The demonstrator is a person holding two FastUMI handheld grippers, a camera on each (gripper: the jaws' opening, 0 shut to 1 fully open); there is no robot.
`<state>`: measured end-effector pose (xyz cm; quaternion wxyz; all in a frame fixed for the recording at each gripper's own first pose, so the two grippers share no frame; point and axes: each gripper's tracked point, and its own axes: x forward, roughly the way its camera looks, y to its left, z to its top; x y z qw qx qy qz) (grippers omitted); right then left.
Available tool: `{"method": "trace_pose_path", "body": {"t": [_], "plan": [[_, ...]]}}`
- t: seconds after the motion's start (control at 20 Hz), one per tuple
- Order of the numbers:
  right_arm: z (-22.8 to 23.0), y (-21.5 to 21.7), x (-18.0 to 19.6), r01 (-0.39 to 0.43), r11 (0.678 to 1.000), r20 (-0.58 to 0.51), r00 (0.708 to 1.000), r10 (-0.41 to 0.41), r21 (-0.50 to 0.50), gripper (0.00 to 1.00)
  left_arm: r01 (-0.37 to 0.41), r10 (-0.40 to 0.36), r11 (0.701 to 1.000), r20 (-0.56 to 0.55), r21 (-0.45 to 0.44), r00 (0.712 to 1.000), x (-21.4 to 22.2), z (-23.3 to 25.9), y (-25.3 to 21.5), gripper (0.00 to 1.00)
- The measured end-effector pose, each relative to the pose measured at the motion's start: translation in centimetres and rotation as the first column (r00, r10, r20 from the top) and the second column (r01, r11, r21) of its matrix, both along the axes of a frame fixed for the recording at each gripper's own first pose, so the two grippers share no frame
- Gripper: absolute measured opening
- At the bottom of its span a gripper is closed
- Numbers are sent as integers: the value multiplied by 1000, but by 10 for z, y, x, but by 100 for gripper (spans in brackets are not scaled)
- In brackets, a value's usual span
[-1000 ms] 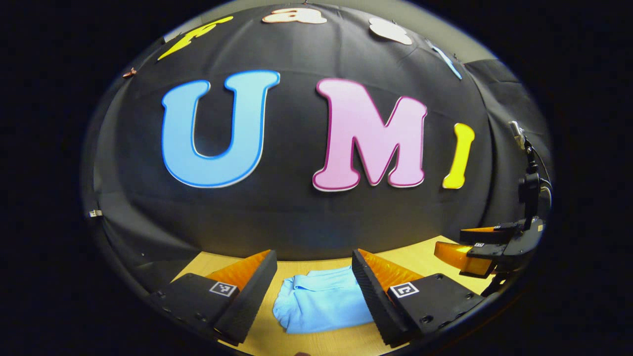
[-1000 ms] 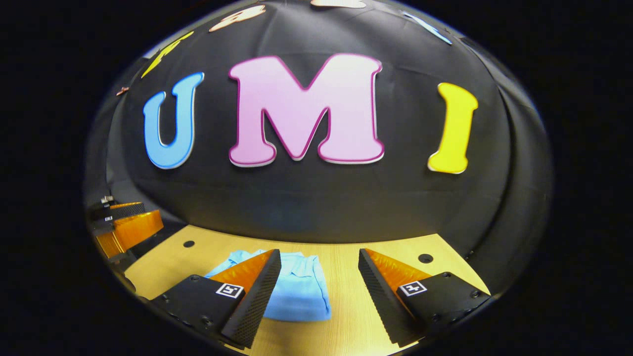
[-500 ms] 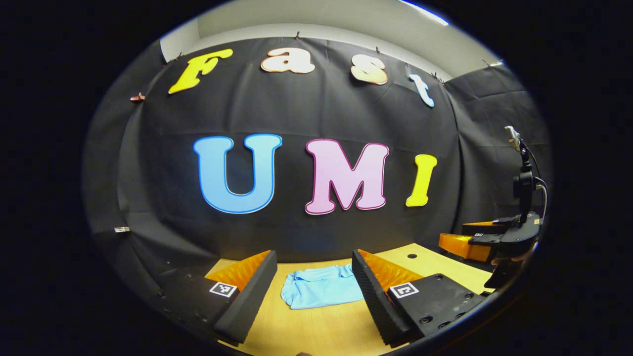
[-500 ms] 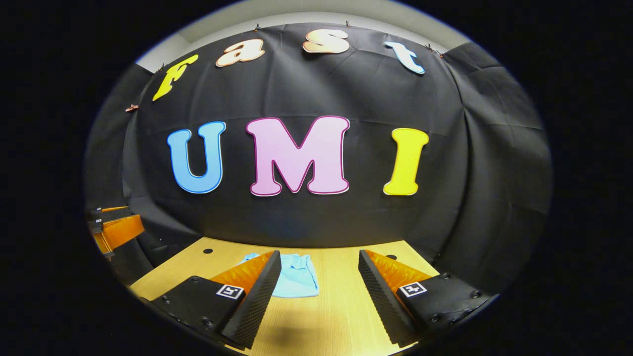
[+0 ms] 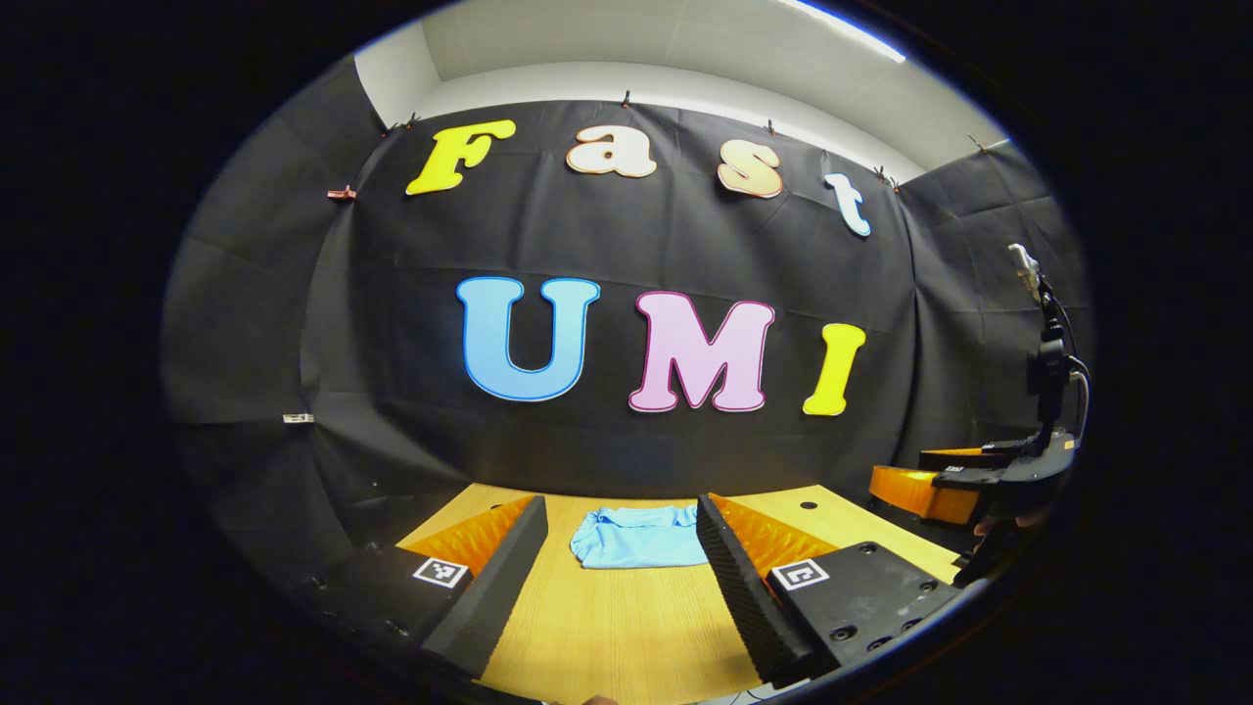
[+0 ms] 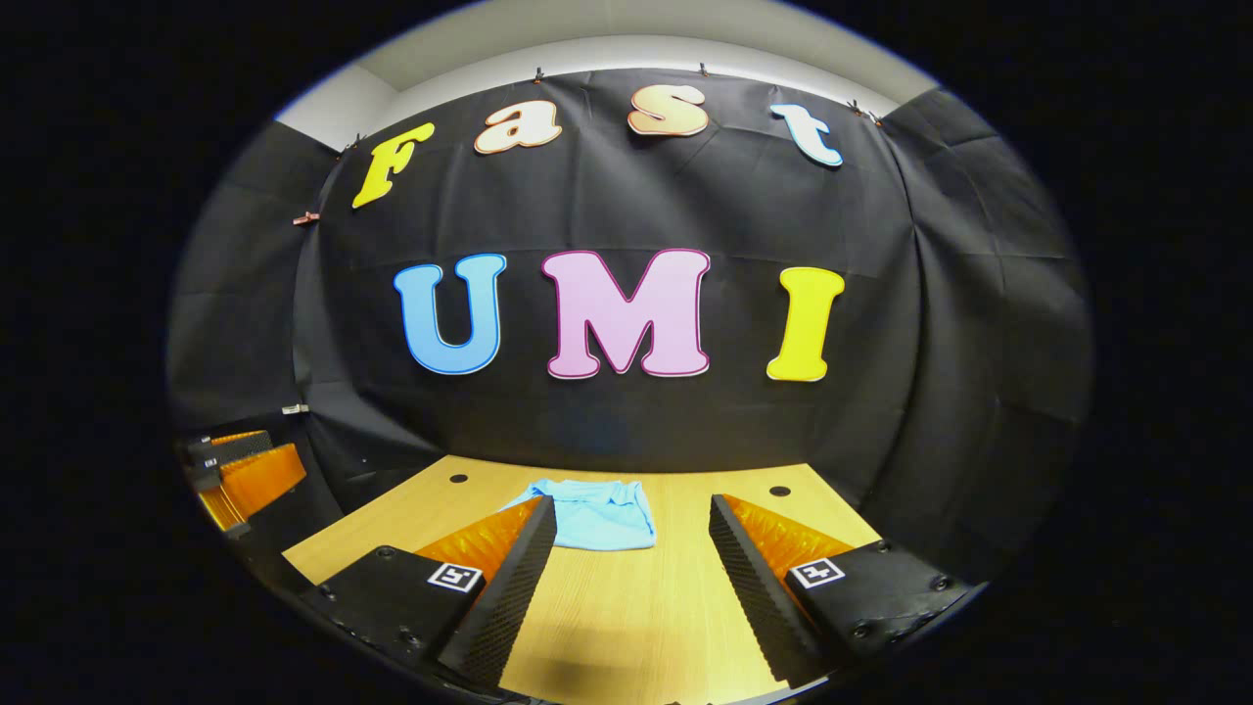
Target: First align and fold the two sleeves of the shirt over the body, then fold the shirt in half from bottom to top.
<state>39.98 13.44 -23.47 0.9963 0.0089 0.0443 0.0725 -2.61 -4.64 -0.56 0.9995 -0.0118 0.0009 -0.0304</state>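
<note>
Shirt (image 5: 636,537), light blue, folded into a compact bundle, lying flat on the wooden table (image 5: 626,627) near its far edge, close to the black cloth wall (image 5: 607,255). Seen in the right gripper view too (image 6: 597,514), just beyond the near finger on the left side.

Left gripper (image 5: 617,568) spread wide, nothing between its fingers, well short of the shirt and apart from it. Bare table surface in the gap. Right gripper (image 6: 631,573) likewise spread wide, holding nothing, pointed toward the far edge with the shirt off to its left.

Right gripper also visible at the right rim of the left gripper view (image 5: 940,480), out past the table's right edge, carried on a dark handle with a cable; possibly a bit of a hand just beneath it, too small to be sure. Left gripper visible at the left rim of the right gripper view (image 6: 240,470), beyond the table's left edge.

Small round holes (image 6: 780,491) near the table's far corners.
</note>
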Motion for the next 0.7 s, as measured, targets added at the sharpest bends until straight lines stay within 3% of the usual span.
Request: {"method": "trace_pose_path", "body": {"t": [0.1, 0.15, 0.25, 0.7], "plan": [[-2, 4, -16, -5, 1000, -10, 1000, 5, 9, 98, 18, -18, 1000, -6, 14, 1000, -16, -8, -5, 92], [-3, 6, -27, -11, 1000, -9, 1000, 11, 8, 98, 25, -25, 999, -10, 21, 1000, -22, -10, -7, 97], [-17, 7, -44, 3, 1000, -15, 1000, -3, 0, 98, 29, -28, 999, -15, 33, 999, -30, -14, -4, 96], [-19, -9, -54, 76, 997, -30, 997, -75, 33, 98, -21, 23, 1000, -73, 23, 997, -39, -37, 21, 96]]}}
